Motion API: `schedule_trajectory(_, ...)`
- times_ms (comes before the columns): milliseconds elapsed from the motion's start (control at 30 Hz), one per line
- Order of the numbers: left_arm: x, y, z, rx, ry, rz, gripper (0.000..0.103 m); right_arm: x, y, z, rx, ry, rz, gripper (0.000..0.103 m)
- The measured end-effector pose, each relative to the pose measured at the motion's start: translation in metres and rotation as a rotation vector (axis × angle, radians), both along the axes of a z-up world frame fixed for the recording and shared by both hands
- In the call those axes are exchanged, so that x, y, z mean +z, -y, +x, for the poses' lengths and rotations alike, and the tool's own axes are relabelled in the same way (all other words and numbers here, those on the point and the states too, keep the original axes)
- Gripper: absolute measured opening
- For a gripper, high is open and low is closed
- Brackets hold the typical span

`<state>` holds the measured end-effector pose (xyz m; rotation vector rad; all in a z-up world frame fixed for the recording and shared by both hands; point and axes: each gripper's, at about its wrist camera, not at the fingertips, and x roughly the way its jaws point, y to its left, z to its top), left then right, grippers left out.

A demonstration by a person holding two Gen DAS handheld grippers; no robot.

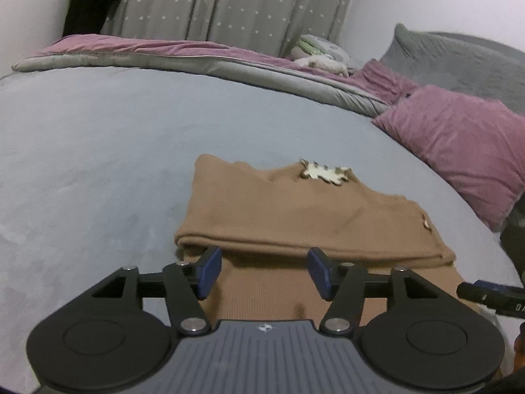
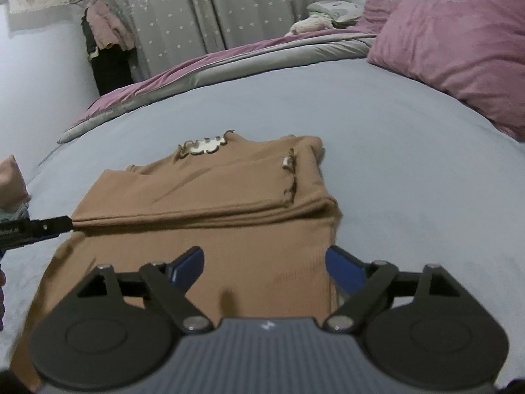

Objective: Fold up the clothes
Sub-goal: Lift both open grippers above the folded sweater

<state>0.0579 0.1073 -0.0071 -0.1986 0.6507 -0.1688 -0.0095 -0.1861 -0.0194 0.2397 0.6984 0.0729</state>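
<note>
Left wrist view: the left tongs (image 1: 264, 271) gape wide, empty, over a tan ribbed knit top (image 1: 295, 216) on the grey-blue bed (image 1: 98, 138), collar away.

Right wrist view: the right tongs (image 2: 265, 267) likewise gape empty; only here a frilled cuff (image 2: 290, 180) shows.

folded top (image 1: 295, 210) lies on the bed (image 1: 98, 151), pillow (image 1: 459, 144) to its right.
</note>
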Motion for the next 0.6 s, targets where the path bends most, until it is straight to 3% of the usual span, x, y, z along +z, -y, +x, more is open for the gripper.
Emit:
schedule_trajectory(200, 0.000, 0.020, -0.020, -0.007, -0.056, 0.095, 0.075, 0.009, -0.001, -0.029, 0.012, -0.032, 0.012, 0.096)
schedule_trajectory(400, -0.008, 0.038, -0.047, -0.016, -0.133, 0.212, 0.077, 0.016, -0.007, -0.063, 0.041, -0.070, -0.041, 0.100)
schedule_trajectory(600, -0.008, 0.038, -0.076, -0.026, -0.187, 0.257, 0.078, 0.015, -0.005, -0.092, 0.042, -0.101, -0.023, 0.102)
